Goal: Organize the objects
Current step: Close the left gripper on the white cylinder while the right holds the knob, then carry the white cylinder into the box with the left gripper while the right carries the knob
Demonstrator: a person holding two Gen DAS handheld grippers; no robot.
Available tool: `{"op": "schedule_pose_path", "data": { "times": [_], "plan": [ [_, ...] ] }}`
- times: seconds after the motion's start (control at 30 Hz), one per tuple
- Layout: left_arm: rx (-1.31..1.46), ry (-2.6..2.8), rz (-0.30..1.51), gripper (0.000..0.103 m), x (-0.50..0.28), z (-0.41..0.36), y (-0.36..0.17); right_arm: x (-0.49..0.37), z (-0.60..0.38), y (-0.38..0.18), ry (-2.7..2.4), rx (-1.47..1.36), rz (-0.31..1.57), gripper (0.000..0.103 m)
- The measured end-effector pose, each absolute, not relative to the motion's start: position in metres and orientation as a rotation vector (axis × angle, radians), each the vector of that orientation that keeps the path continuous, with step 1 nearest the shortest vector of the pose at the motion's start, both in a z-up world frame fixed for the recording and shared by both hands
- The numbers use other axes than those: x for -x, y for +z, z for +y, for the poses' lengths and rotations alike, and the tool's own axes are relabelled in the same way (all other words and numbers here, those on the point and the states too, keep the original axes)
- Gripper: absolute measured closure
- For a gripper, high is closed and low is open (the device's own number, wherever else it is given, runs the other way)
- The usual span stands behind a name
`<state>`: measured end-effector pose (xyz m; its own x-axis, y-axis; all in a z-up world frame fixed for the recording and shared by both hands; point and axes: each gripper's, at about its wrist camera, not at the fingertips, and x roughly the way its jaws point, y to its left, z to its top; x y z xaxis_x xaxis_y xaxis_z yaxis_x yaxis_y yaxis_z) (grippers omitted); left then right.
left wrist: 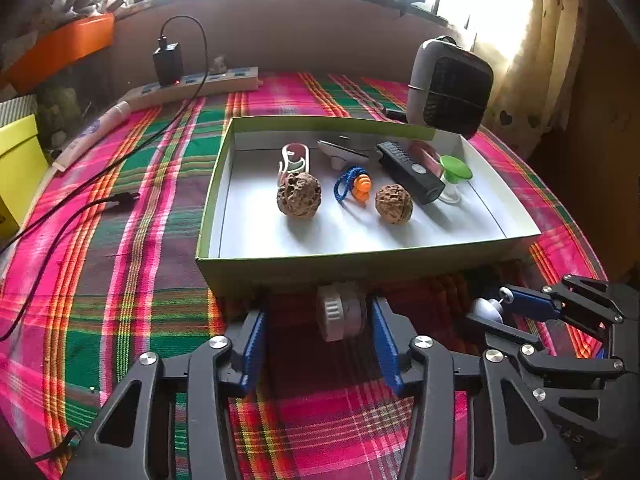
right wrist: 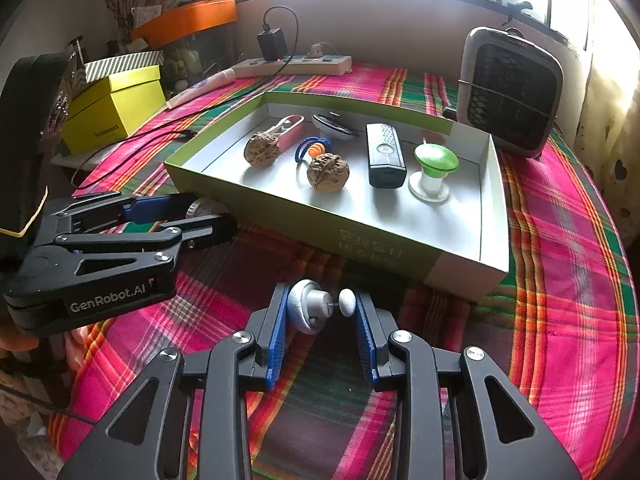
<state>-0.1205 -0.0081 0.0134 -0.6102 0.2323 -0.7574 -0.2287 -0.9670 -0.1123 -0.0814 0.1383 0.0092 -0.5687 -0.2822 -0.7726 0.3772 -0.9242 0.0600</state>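
Note:
A shallow green-rimmed box [left wrist: 280, 258] [right wrist: 248, 196] on the plaid cloth holds two walnuts [left wrist: 299, 199] [left wrist: 393, 203], an orange earplug on blue cord [left wrist: 354, 186], a black remote [left wrist: 410, 172], a green-topped piece [left wrist: 454, 174], a pink clip [left wrist: 294, 158] and a white dish [left wrist: 340, 152]. My left gripper [left wrist: 320, 330] [right wrist: 200, 216] is just before the box's near wall, its fingers closed on a white round knob [left wrist: 340, 316]. My right gripper [right wrist: 322, 312] [left wrist: 490, 308] is beside it, shut on a small white spinning top [right wrist: 316, 308].
A grey heater [left wrist: 450, 88] stands behind the box at the right. A power strip with a black charger [left wrist: 168, 62] and cables lies at the back left. A yellow box [right wrist: 116, 108] and an orange bin [right wrist: 188, 20] stand at the left.

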Motion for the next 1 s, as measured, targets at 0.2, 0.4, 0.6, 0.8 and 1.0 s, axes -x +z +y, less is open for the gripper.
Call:
{"op": "schedule_pose_path", "data": {
  "times": [0.2,0.4,0.6,0.8,1.0],
  "plan": [
    [1.235,2.629,0.000,0.068,0.1210,-0.0097,0.0135,0.0811,0.1393,0.0096,-2.483,-1.196,0.149,0.071],
    [1.236,2.635,0.004,0.077,0.1201,-0.0097,0.0137,0.0813,0.1393,0.0096,-2.484,-1.195,0.150,0.071],
    [1.237,2.632,0.002,0.084,0.1189,-0.0096,0.0143,0.0814,0.1394,0.0099,-2.486,-1.195,0.156,0.071],
    [1.237,2.631,0.002,0.086,0.1170,-0.0089,0.0145,0.0818,0.1398,0.0108,-2.491,-1.193,0.163,0.071],
    [1.236,2.630,-0.001,0.086,0.1164,-0.0091,0.0144,0.0806,0.1399,0.0112,-2.496,-1.191,0.171,0.071]
  ]
}}
